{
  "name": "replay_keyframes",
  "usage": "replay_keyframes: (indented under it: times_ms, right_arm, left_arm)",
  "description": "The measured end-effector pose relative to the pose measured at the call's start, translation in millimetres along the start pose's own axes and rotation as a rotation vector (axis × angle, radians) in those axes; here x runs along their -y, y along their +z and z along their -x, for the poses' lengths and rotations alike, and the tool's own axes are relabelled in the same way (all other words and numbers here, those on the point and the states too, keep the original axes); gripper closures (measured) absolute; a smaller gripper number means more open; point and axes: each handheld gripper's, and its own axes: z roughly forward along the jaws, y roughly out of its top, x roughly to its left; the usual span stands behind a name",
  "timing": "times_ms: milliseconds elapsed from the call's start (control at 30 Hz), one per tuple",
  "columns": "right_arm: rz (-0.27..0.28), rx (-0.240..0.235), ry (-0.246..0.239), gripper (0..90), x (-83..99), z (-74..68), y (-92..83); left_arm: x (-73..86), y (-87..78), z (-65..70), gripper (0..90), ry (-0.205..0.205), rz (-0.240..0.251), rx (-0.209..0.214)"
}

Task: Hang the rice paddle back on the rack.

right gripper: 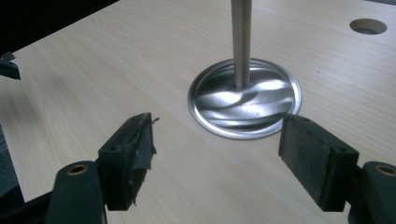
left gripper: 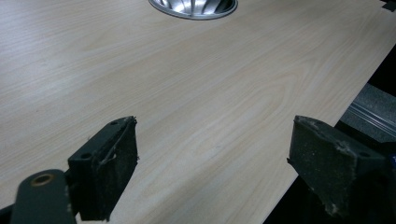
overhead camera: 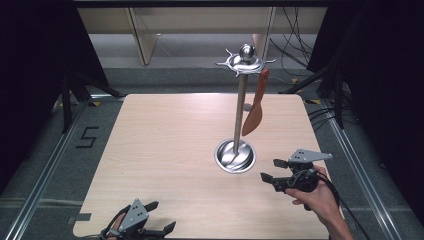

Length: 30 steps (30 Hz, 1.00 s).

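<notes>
Nearest the camera in the high view: your left gripper [overhead camera: 159,216], black, with a grey three-cornered plate on top, held low at the near edge of the table. Its jaws stand wide apart with nothing between them; in the left gripper view [left gripper: 212,172] you see bare wood between the two worn black pads.

Item two: your right gripper [overhead camera: 273,170], same build, held in your right hand [overhead camera: 320,197] over the table's near right part. Its jaws point toward the stand and stand wide, holding nothing. In the right gripper view [right gripper: 217,154] the stand's base lies just ahead, between the two pads and apart from them.

Item three: pale wood-grain table [overhead camera: 165,150], rounded corners, with a small round hole [right gripper: 368,26] in its top beyond the stand.

Item four: polished steel utensil stand [overhead camera: 239,112], a round dished base [overhead camera: 235,156] resting on the table right of centre, one slim upright pole, and a domed top with a ball knob and short hooks around its rim.

Item five: orange-brown spatula [overhead camera: 254,111], flat and narrow, hanging from a hook on the stand's right side, blade downward, clear of the table and just beside the pole. Your right gripper sits below it and nearer to you, well apart from it.
</notes>
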Motion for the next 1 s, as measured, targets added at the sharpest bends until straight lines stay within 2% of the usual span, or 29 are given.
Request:
replay_keyframes:
  times_ms: [33, 67, 100, 133, 167, 200, 233, 267, 300, 333, 367, 400, 433, 467, 500, 533, 567, 600, 633, 667, 700, 733, 767, 800, 867, 900, 933, 967, 1000]
  right_arm:
    - [-0.008, -0.017, 0.037, 27.2, 1.1, -2.4, 0.3]
    - [-0.02, -0.023, 0.037, 27.2, 1.3, -2.1, -0.6]
    - [-0.012, -0.016, 0.007, 27.1, 1.7, -0.1, -0.4]
    - [-0.006, -0.026, 0.038, 27.1, 3.1, -2.2, 0.7]
    - [-0.016, -0.027, 0.048, 27.0, 3.7, -2.7, 0.0]
    - [-0.007, -0.011, 0.007, 27.0, 4.3, -0.1, 0.2]
    - [-0.022, -0.023, 0.038, 27.0, 5.1, -2.2, -0.5]
    - [-0.022, -0.022, 0.04, 26.9, 5.8, -2.3, -0.5]
    - [-0.007, -0.013, 0.011, 26.9, 6.3, -0.5, 0.1]
    - [-0.004, -0.033, 0.048, 26.9, 7.3, -3.0, 0.5]
    - [-0.02, -0.032, 0.051, 26.9, 7.8, -3.1, -0.7]
    - [-0.011, -0.018, 0.018, 26.9, 8.1, -0.9, -1.0]
    - [-0.001, -0.025, 0.047, 26.9, 9.4, -3.1, -0.1]
    - [0.0, -0.028, 0.049, 26.9, 10.0, -3.3, 0.0]
    - [-0.007, -0.022, 0.02, 26.9, 10.3, -1.5, -0.8]
    - [-0.023, -0.032, 0.055, 26.9, 11.6, -4.4, -1.2]
    - [-0.005, -0.026, 0.019, 26.9, 13.0, -1.9, 0.3]
    - [-0.021, -0.029, 0.049, 26.9, 14.3, -4.1, -0.1]
    - [-0.016, -0.02, 0.03, 26.9, 15.1, -2.7, 0.4]
    - [-0.02, -0.039, 0.064, 26.9, 16.8, -4.8, 1.4]
    - [-0.011, -0.025, 0.031, 26.9, 17.4, -2.6, 1.2]
    - [-0.003, -0.034, 0.059, 26.9, 18.7, -4.8, 1.5]
    - [-0.008, -0.021, 0.027, 26.9, 19.2, -2.9, 0.1]
    - [-0.019, -0.036, 0.065, 26.9, 20.1, -5.6, -0.3]
    - [0.003, -0.037, 0.035, 26.9, 21.3, -3.7, -0.3]
    - [0.002, -0.043, 0.066, 26.9, 22.3, -6.1, -0.7]
    - [0.013, -0.056, 0.057, 26.9, 22.7, -5.0, -0.4]
    - [-0.001, -0.041, 0.076, 26.9, 23.6, -7.2, -2.6]
    - [0.011, -0.04, 0.064, 26.9, 24.8, -6.7, -1.7]
  left_arm:
    - [0.0, 0.0, 0.3, 14.9, -0.002, 0.0, 0.002]
    - [0.1, -0.1, 0.3, 14.9, 0.0, 0.0, 0.002]
    - [0.2, -0.1, 0.2, 14.9, -0.002, 0.0, 0.0]
    - [-0.1, -0.5, -0.5, 14.9, 0.006, -0.007, -0.002]
    - [-0.1, -0.4, -0.4, 14.9, 0.005, -0.007, -0.002]
    - [-0.1, -0.7, 0.1, 14.9, 0.005, -0.01, -0.007]
    - [0.3, -0.2, -0.2, 14.9, 0.005, -0.007, 0.0]
    - [0.3, 0.1, -0.4, 14.9, 0.004, -0.01, 0.002]
    - [0.1, -0.1, -0.3, 14.9, 0.007, -0.011, -0.001]
    - [0.2, 0.1, -0.3, 14.9, 0.004, -0.008, 0.0]
    - [0.2, 0.2, 0.6, 14.9, -0.003, -0.003, 0.0]
    - [0.3, -0.3, 0.1, 14.9, 0.002, -0.008, 0.001]
    - [0.3, -0.5, -0.1, 14.9, 0.006, -0.01, -0.001]
    - [0.2, -0.5, -0.2, 14.9, 0.005, -0.008, -0.001]
    - [0.2, -0.5, -0.2, 14.9, 0.006, -0.009, -0.001]
    - [0.4, -0.5, 0.0, 14.9, 0.005, -0.011, 0.001]
    - [0.6, -0.5, 0.0, 14.9, 0.003, -0.013, 0.001]
    - [0.5, -0.3, 0.1, 14.9, 0.001, -0.011, 0.001]
    - [0.2, -0.4, -0.3, 14.9, 0.008, -0.01, -0.001]
    - [0.6, 0.1, 0.1, 14.9, -0.001, -0.008, 0.003]
    - [0.3, -0.4, -0.4, 14.9, 0.013, -0.015, 0.001]
    - [0.4, -0.5, -0.6, 14.9, 0.018, -0.019, -0.004]
    - [0.6, -0.2, 0.0, 14.9, 0.007, -0.016, -0.001]
    - [0.4, -0.1, -0.4, 14.9, 0.013, -0.016, 0.0]
    - [-0.2, -0.2, -1.3, 14.9, 0.032, -0.017, 0.002]
    - [0.0, -0.1, -1.0, 14.9, 0.029, -0.017, 0.002]
    - [0.5, -0.2, -0.4, 14.9, 0.017, -0.02, -0.006]
    - [0.5, -0.3, -0.3, 14.9, 0.017, -0.02, -0.004]
    - [0.3, -0.4, -0.2, 14.9, 0.014, -0.018, -0.001]
